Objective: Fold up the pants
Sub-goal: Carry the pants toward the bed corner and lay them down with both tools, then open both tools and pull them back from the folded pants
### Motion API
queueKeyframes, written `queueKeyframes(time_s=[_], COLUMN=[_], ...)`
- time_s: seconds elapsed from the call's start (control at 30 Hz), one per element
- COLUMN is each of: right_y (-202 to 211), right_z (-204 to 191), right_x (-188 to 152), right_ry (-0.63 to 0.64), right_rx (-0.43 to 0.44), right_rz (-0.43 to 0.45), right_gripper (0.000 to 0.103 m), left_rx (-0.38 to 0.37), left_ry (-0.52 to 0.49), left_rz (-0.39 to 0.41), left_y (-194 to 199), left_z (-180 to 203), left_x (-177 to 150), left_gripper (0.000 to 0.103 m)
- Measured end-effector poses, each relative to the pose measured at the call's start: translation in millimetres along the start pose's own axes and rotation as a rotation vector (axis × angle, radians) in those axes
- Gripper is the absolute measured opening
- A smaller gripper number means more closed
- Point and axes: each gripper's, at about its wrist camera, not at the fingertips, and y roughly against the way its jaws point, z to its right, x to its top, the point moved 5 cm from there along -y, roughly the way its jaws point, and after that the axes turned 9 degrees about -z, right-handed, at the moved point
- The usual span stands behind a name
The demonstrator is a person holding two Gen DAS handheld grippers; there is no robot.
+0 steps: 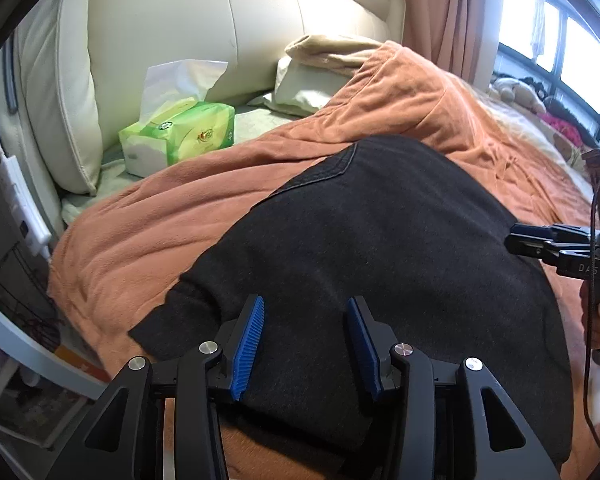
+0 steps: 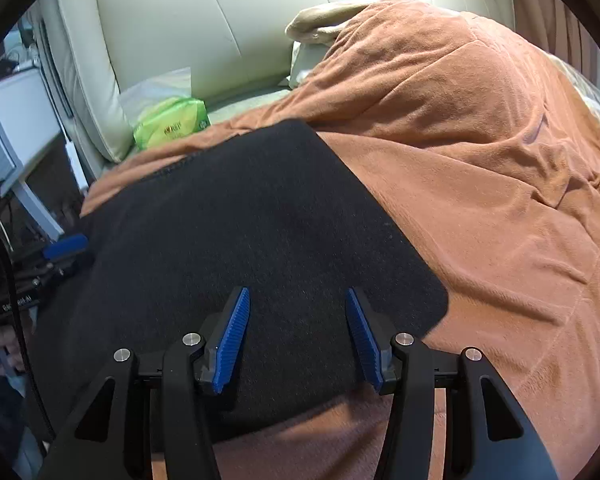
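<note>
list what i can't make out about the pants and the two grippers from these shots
- Pants: near edge cut off by the left gripper in the left wrist view; how many layers are stacked cannot be told.
- Right wrist view: near edge likewise lies behind the right gripper.
- Right wrist view: the pants' left side runs into dark shadow.
- Tissue pack: print too small to read.
- Whether either gripper's pads touch the cloth: unclear.

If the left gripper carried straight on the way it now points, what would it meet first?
Most likely the black pants lying on the orange blanket; the left gripper points down at them with nothing between, though depth is unclear.
</note>
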Motion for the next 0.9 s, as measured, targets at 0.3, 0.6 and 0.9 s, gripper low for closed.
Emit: queueKeyframes(time_s=[0.3,0.6,0.9], right_y=[21.5,75.7,167.8], right_z=[-19.8,-15.2,3.0], right_x=[-19.3,-53.3,-85.9], right_ry=[0.036,0.007,-0.102], right_rx=[-0.013,-0.036,-0.128], right_rz=[-0.019,-0.013,0.087], right_gripper=[0.049,0.049,0.079], left_rx=[0.142,0.067,0.006], left_ry=[0.006,0.016,-0.025], left_rz=[-0.056,-0.076,-0.022], left_y=[20.5,53.3,100.8], left_z=[-0.9,20.0,70.2], left_x=[-19.9,-42.5,-35.9], left_gripper=[0.051,0.05,0.068])
